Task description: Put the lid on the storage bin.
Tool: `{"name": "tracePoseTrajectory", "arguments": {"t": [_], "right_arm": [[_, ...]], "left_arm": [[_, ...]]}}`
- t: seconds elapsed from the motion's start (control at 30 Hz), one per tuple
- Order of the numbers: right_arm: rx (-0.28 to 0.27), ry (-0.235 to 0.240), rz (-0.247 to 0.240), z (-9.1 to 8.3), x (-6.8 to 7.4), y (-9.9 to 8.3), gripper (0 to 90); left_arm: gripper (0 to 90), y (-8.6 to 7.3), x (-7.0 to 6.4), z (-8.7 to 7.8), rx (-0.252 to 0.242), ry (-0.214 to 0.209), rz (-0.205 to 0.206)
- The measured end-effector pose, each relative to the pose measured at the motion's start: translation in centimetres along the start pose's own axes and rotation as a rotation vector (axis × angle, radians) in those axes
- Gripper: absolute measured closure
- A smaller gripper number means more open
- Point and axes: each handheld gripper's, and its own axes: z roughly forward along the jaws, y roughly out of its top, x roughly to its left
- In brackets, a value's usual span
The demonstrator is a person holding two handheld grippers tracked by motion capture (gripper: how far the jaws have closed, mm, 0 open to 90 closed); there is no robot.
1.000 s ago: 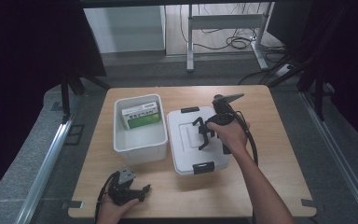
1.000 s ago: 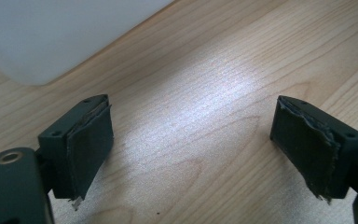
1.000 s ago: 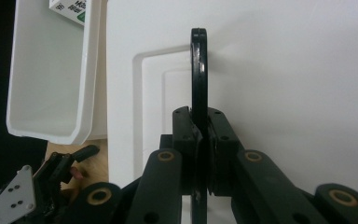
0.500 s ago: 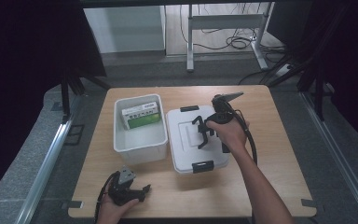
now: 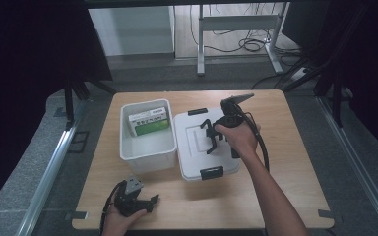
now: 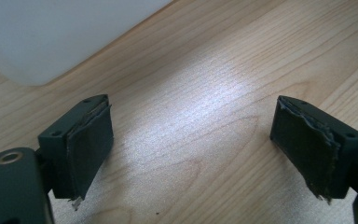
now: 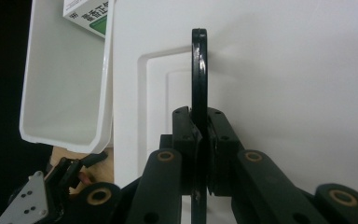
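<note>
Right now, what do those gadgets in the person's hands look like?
Both are black, hand-held tools with two flat jaws lined with worn dark pads. The right gripper carries a grey three-cornered plate on top and trails a black cable. The left gripper has a grey plate dotted with holes and a cable too. The forearms are bare.

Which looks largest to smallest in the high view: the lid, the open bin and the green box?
1. Lid, though it only slightly outsizes the bin, so these two are close.
2. Open bin.
3. Green box, clearly smallest, lying inside the bin.
</note>
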Motion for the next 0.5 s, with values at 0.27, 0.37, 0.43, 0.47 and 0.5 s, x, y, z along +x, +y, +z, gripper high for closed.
{"name": "tracePoseTrajectory", "arguments": {"t": [0.27,0.37,0.43,0.47,0.5], "right_arm": [[-0.012,0.011,0.01,-0.43,-0.24,0.02,84.1],[-0.015,0.014,0.013,-0.59,-0.3,0.01,84.2],[-0.017,0.015,0.013,-0.67,-0.33,0.02,84.3],[-0.02,0.016,0.014,-0.73,-0.33,0.02,84.3],[-0.019,0.015,0.014,-0.77,-0.33,0.04,84.3]], "left_arm": [[13.0,0.0,-0.01,-0.01,0.0,0.0,0.0],[13.0,0.0,-0.01,0.0,0.0,0.0,0.0],[13.0,0.0,-0.01,0.0,0.0,0.0,0.0],[13.0,0.0,-0.01,-0.01,0.0,0.0,0.0],[13.0,0.0,-0.01,-0.01,0.0,0.0,0.0]]}}
